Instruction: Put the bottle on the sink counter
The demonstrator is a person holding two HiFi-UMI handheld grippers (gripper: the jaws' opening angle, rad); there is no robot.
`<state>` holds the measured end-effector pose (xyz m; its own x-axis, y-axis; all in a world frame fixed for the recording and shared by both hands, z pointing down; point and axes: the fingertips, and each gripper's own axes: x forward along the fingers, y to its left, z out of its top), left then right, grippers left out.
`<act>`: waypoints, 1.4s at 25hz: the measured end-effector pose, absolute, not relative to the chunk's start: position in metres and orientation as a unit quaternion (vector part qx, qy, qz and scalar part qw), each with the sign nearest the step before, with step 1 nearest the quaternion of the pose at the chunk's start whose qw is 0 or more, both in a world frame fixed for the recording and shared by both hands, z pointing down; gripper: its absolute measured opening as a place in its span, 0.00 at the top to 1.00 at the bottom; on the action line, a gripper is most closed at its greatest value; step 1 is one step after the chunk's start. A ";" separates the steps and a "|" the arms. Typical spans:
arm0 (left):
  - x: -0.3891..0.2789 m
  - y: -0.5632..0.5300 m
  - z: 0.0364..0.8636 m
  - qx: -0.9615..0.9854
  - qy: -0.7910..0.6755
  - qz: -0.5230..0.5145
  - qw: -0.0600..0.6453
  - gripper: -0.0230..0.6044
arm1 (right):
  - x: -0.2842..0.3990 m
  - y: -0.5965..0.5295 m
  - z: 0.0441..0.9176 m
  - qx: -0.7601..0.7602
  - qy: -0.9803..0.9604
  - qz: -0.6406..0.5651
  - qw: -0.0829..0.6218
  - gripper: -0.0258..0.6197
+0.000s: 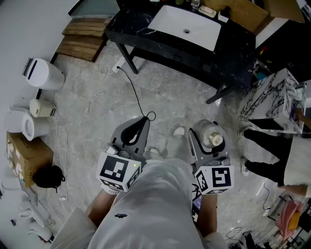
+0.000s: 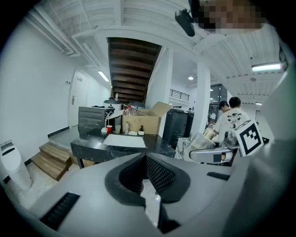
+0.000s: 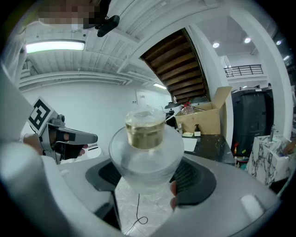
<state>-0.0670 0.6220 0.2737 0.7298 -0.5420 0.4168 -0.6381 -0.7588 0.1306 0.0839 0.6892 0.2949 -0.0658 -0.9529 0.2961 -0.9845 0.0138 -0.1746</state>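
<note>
Noting a white shirt front [image 1: 150,204] nearest, with both marker cubes just ahead of it. Finding the right gripper [image 1: 209,132] clamping the bottle [image 3: 147,155] across its broad clear body, with jaws spread wide to take that girth and the pale yellow neck uppermost. Judging this a carrying hold: gripping the widest part, holding the bottle roughly upright, guarding against a slip on the way. Finding the left gripper [image 1: 144,120] closed on nothing, with pads meeting at the tip, riding near the right one, apparently as a spare. Placing the bottle in the air over the floor, well apart from its destination. Judging approach and set-down not yet done.

Recording below a grey marbled floor [image 1: 170,97], with a black cable [image 1: 136,95] trailing across it toward the counter. Recording farther off the sink counter [image 1: 141,30], black and veined, on dark legs, with a white basin [image 1: 175,22] sunk in it and small items plus a cardboard box [image 1: 243,12] crowding its far side. Judging the bare black strip beside the basin the likeliest landing spot. Logging wooden steps [image 1: 80,36] left of the counter, white appliances [image 1: 43,73] along the left wall, a marble-patterned block [image 1: 272,99] and another person's legs [image 1: 265,146] at right.
</note>
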 end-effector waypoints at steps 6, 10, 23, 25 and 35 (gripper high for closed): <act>-0.098 0.637 0.263 0.913 -0.349 0.161 0.139 0.95 | 0.041 0.691 0.287 0.660 -0.733 0.159 0.049 0.43; -0.106 0.640 0.258 0.906 -0.368 0.158 0.139 0.95 | 0.038 0.686 0.275 0.647 -0.746 0.149 0.053 0.43; -0.105 0.642 0.249 0.885 -0.424 0.142 0.131 0.95 | 0.053 0.684 0.263 0.606 -0.781 0.147 0.031 0.43; -0.103 0.645 0.251 0.882 -0.431 0.141 0.129 0.95 | 0.054 0.685 0.266 0.597 -0.788 0.143 0.035 0.43; -0.108 0.635 0.246 0.874 -0.448 0.139 0.129 0.95 | 0.044 0.665 0.260 0.569 -0.809 0.145 0.031 0.43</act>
